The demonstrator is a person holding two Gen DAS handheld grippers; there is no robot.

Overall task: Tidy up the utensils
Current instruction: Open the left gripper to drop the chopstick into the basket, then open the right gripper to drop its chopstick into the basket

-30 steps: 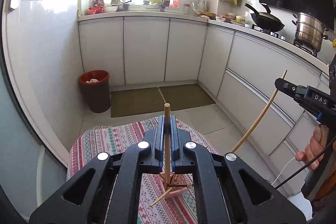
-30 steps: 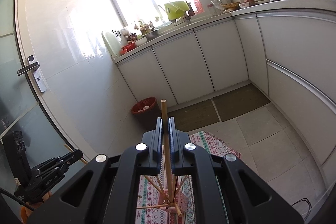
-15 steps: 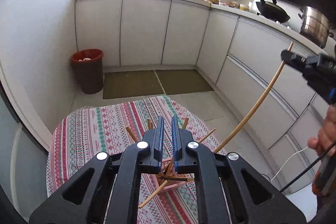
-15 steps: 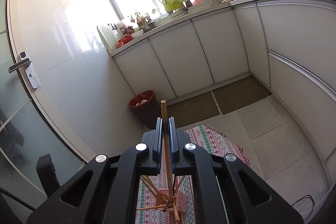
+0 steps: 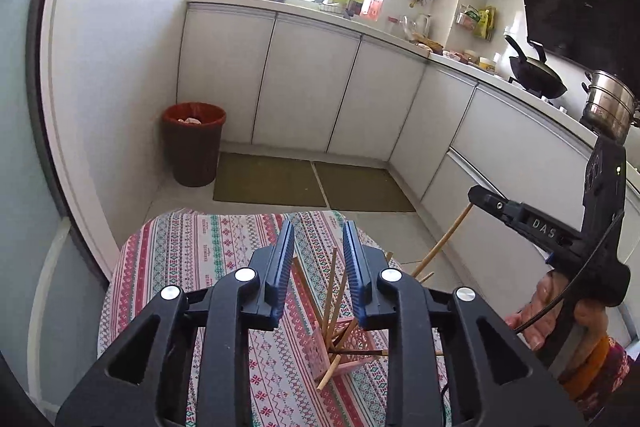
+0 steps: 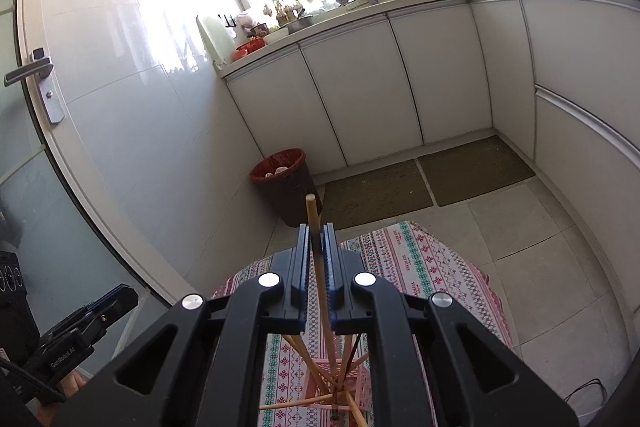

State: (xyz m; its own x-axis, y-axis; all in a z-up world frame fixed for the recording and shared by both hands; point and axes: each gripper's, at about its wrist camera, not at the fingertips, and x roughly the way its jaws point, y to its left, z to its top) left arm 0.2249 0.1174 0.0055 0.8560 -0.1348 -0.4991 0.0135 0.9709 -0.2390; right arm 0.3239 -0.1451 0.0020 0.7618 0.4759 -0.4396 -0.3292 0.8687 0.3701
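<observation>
Down come both hands toward the patterned tablecloth; left gripper has just been spreading its jaws, the chopstick it carried gone from between them (nothing pinched there); chopsticks stand splayed in the pink basket below; right gripper is clamped on one upright chopstick above that basket.
</observation>
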